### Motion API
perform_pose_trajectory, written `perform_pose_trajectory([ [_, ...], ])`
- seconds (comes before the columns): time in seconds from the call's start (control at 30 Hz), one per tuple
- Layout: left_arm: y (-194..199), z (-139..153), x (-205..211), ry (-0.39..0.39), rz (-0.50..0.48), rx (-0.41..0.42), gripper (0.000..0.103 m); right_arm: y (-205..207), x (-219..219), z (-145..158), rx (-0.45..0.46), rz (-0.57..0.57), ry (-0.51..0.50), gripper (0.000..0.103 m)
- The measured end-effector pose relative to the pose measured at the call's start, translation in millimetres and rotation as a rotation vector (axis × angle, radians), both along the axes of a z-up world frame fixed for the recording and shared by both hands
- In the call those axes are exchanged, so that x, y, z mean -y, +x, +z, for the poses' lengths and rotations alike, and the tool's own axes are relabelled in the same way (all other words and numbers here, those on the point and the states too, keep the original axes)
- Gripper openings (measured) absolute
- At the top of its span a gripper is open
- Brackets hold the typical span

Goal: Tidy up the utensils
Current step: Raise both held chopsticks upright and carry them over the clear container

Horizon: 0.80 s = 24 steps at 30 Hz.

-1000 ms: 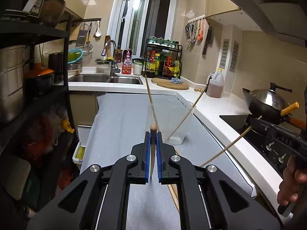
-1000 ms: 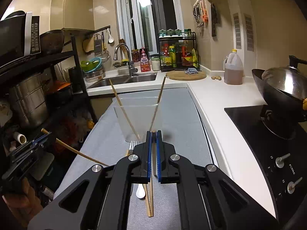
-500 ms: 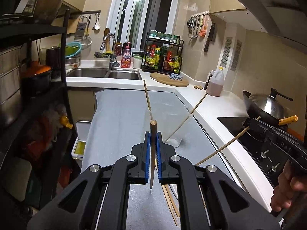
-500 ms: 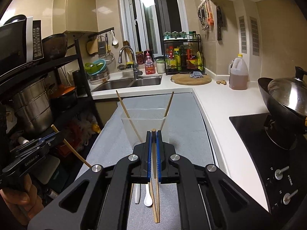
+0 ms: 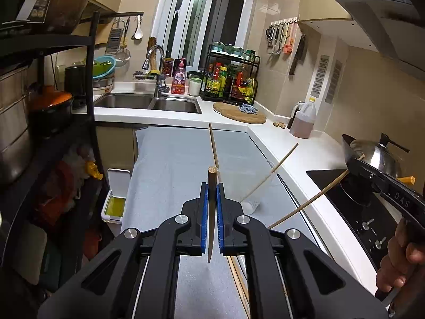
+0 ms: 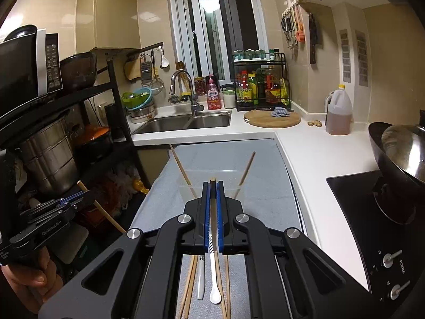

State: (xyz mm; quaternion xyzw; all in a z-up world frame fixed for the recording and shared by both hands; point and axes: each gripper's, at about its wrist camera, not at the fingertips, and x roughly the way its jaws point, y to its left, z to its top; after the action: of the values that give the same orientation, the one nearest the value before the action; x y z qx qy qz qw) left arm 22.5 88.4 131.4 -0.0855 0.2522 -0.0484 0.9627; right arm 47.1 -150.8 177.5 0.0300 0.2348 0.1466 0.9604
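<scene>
Left wrist view shows the left claw [image 5: 212,194] squeezed tight on one brown chopstick [image 5: 211,212] in the middle of the frame. Right wrist view shows the right claw [image 6: 212,194] pinched shut on another chopstick [image 6: 212,212]. Just above it in the frame, a clear cup [image 6: 212,178] on the gray bench [image 6: 265,199] holds two chopsticks. More chopsticks, a white spoon [image 6: 213,279] and a fork handle [image 6: 201,279] lie at the bottom.

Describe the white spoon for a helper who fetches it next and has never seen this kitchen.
Find the grey mat on the counter before the sink. At its near end, under the right claw, utensils lie side by side. The white spoon is the only all-white piece, bowl nearest the camera, between a metal handle and wooden chopsticks.
</scene>
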Motion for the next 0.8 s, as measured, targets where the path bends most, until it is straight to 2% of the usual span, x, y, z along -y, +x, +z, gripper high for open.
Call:
perform_pose_trajectory([
  [0.3,27.8,22.3,-10.2,-0.016,-0.005,0.005,0.006,32.4,-6.9,16.8,-0.007,0.05,0.032,0.005],
  [0.5,57.1,46.2,-10.8,-0.04,-0.029,0.027,0.006,50.1,-2.9,51.3,0.044,0.061,0.044,0.005],
  [0.7,82.4,80.5,-1.5,-0.06,-0.067,0.082,0.006,70.5,4.2,83.4,0.097,0.052,0.069,0.005],
  [0.8,95.3,98.6,4.8,-0.073,-0.088,0.131,0.006,81.0,8.2,89.3,0.111,0.038,0.076,0.005],
])
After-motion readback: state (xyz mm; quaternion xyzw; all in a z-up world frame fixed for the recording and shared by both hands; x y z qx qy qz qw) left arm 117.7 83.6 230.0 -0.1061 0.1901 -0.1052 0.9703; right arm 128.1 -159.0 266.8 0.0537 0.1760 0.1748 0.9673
